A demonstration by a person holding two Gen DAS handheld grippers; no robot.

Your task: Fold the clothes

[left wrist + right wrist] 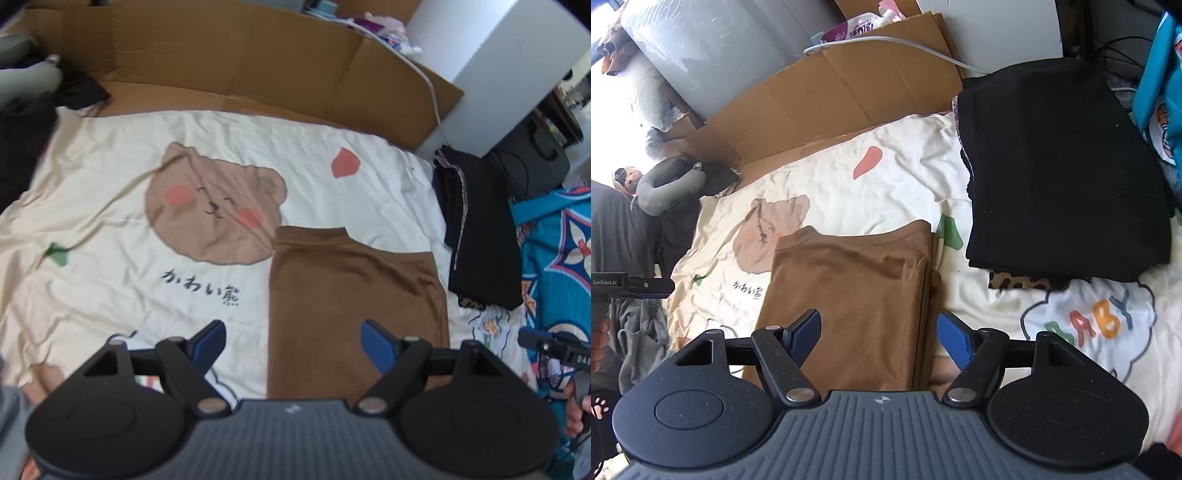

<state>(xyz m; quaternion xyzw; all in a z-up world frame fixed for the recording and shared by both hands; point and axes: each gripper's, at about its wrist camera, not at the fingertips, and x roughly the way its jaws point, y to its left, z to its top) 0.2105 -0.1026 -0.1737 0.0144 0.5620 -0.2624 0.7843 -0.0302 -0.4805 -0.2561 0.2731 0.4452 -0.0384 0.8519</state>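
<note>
A folded brown garment point(354, 306) lies at the lower centre-right of the left wrist frame on a cream bear-print sheet point(110, 177). The left gripper point(293, 345) hangs spread and empty above it. The right gripper point(879, 338) is likewise spread over the garment. A folded black stack point(1063, 166) sits at upper right.

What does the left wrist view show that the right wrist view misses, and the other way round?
Only the left wrist view shows the whole bear print with the writing under it, and the right gripper's side at the frame edge.

Only the right wrist view shows the BABY cloud print, the leopard-pattern cloth under the black stack, and a grey neck pillow.

Both show the folded brown garment lying flat on the cream sheet, the folded black stack beside it, the cardboard behind, and open jaws holding nothing.
</note>
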